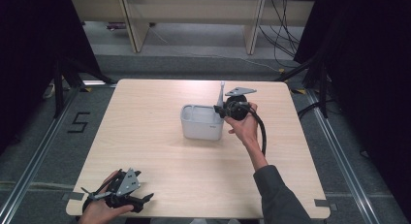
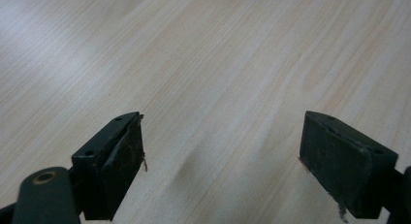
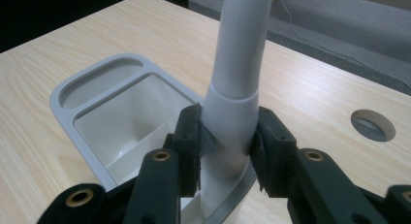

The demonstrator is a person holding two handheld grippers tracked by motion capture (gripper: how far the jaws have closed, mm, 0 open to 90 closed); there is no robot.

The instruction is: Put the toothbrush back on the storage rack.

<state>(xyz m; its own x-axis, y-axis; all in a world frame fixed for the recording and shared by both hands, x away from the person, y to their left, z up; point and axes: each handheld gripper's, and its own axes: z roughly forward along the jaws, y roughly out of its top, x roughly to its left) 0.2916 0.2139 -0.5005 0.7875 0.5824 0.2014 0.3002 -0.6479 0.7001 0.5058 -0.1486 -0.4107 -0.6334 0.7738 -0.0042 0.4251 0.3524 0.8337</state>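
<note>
At frame centre, the right claw pinches a white handle standing in a grey container; lower left, the left claw rests spread on the worktop.

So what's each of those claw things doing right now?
Left gripper: open, holding nothing, over bare table.
Right gripper: closed on the white handle at the grey container.

Grey floor, pale desk, dark surroundings.
</note>
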